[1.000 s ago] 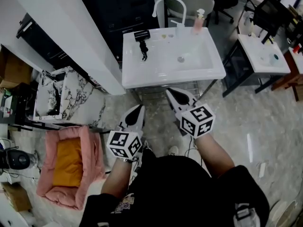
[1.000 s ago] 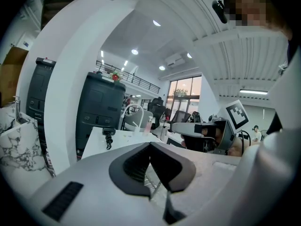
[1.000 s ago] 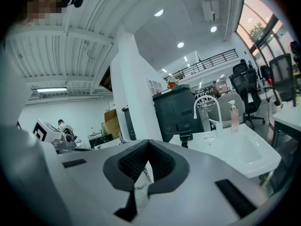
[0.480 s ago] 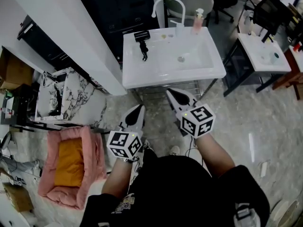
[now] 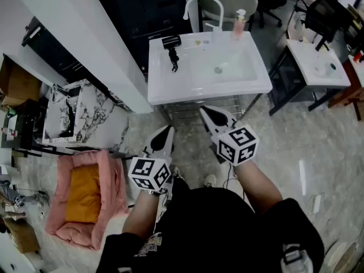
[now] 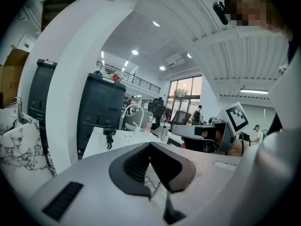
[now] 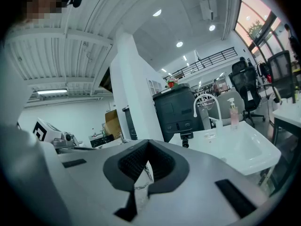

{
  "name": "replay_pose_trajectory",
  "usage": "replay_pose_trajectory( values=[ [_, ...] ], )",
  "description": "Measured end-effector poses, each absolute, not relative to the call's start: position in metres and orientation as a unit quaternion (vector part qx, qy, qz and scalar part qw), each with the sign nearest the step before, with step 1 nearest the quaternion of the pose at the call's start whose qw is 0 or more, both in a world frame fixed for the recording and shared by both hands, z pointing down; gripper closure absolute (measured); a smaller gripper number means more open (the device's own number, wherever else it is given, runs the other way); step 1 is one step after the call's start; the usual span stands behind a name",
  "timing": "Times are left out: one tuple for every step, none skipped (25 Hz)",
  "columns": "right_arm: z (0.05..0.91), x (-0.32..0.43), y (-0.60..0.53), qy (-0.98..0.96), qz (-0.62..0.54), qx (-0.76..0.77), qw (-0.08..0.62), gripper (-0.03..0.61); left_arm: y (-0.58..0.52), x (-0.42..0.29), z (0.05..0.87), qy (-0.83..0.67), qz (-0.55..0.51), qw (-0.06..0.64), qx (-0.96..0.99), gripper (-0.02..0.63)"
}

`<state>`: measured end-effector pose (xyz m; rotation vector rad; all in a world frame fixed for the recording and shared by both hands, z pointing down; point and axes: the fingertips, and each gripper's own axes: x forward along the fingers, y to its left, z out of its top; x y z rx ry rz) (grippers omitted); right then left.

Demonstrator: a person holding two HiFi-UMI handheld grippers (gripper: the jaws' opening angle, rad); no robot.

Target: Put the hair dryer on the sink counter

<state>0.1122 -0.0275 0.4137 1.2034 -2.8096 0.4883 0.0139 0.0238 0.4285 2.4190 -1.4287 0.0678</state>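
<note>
The black hair dryer [image 5: 170, 44] lies on the white sink counter [image 5: 165, 90], at its back left corner beside the basin. It shows small and far off in the left gripper view [image 6: 109, 136] and the right gripper view [image 7: 186, 138]. My left gripper [image 5: 169, 129] and right gripper [image 5: 203, 110] hang side by side in front of the sink, below its front edge. Both point toward it, well short of the dryer. In each gripper view the jaws meet at the tip, the left gripper [image 6: 150, 144] and the right gripper [image 7: 148, 141], both shut with nothing between them.
A white faucet [image 5: 199, 4] and a pink soap bottle [image 5: 239, 23] stand at the sink's back. A black cabinet [image 5: 142, 10] stands behind it, a white wall [image 5: 85, 44] to its left. A pink pet bed [image 5: 85, 198] lies on the floor left. A second sink [image 5: 315, 67] stands right.
Both grippers and the hair dryer have stayed put. At the far left edge of the head view a dark object on the floor has gone from sight.
</note>
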Motion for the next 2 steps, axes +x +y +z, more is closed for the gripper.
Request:
replay_pose_trajectory(
  values=[
    [0.4139,0.1120,-0.0275,-0.908,0.158,0.388,0.024,0.581,0.0237,0.0137,0.4283,-0.502,0.024,0.165,0.849,0.611],
    [0.4141,0.1118,-0.0275,-0.908,0.157,0.388,0.024,0.581,0.0236,0.0134,0.4281,-0.502,0.023,0.165,0.849,0.611]
  ],
)
